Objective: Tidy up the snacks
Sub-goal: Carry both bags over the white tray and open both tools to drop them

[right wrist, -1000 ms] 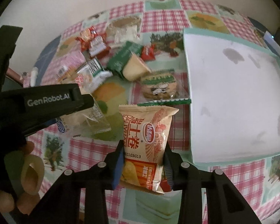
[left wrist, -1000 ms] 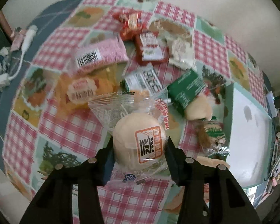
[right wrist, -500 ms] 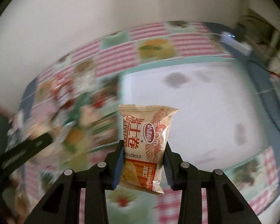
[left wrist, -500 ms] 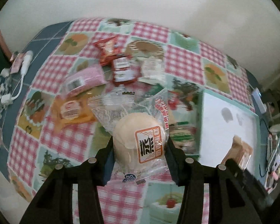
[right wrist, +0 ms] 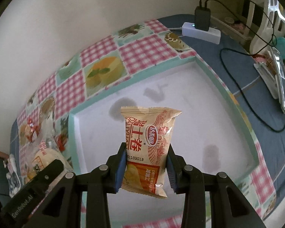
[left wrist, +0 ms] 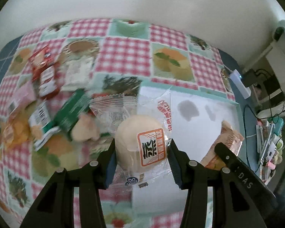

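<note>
Pinch on both sides, nothing spread. Left gripper [left wrist: 142,147] pressed onto a round pale bun in a clear wrapper [left wrist: 134,133]; right gripper [right wrist: 146,149] squeezed almost fully together on a tan Swiss-roll packet [right wrist: 148,133], held upright by its lower half.

Both carried sideways within the last second, away from above the loose snack heap [left wrist: 66,114] in the middle of the checked tablecloth [left wrist: 123,51]. Now hanging over the white tray with the teal rim [right wrist: 228,95]: packet above the middle of its floor, bun only just past its left edge, not touching it. Grips unchanged throughout, no slipping to be seen.

Tray floor bare apart from a few grey stains. Heap left behind beyond the tray's left edge, blurred, with green packet [left wrist: 72,110] and red sachets [left wrist: 45,76] among it.

Probably the end of the carry: lowering and letting go inside the tray likely next, packet first. Plenty of snacks left on the cloth, so early in the sorting.
</note>
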`<act>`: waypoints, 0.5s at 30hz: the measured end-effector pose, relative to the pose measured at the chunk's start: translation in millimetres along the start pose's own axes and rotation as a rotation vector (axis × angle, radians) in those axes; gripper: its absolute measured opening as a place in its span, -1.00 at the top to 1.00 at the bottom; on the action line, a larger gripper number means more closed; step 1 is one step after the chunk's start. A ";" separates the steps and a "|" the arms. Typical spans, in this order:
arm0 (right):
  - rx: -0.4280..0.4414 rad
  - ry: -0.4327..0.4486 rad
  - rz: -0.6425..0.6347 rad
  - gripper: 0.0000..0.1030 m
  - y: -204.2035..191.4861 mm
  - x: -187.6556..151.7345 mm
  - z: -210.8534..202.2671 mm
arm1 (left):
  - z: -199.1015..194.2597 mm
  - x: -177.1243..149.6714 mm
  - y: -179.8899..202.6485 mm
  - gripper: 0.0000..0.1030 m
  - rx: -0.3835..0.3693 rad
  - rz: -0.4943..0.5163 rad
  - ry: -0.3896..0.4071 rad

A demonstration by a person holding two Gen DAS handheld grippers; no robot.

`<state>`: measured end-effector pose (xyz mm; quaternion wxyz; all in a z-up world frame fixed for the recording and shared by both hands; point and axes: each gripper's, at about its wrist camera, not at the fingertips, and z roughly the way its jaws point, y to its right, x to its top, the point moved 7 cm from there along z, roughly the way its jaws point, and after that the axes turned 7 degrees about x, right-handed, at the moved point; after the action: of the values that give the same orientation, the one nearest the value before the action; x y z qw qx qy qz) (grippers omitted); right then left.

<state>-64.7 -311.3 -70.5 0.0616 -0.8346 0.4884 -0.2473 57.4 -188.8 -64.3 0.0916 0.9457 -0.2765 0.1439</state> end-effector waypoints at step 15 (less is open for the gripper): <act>-0.057 0.021 0.045 0.21 26.4 43.2 33.0 | 38.7 27.6 55.3 -0.19 -0.006 0.088 0.010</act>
<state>-52.5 -366.0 -93.0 0.0382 -0.8223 0.5143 -0.2405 57.8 -258.2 -86.7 0.0895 0.9317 -0.3177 0.1515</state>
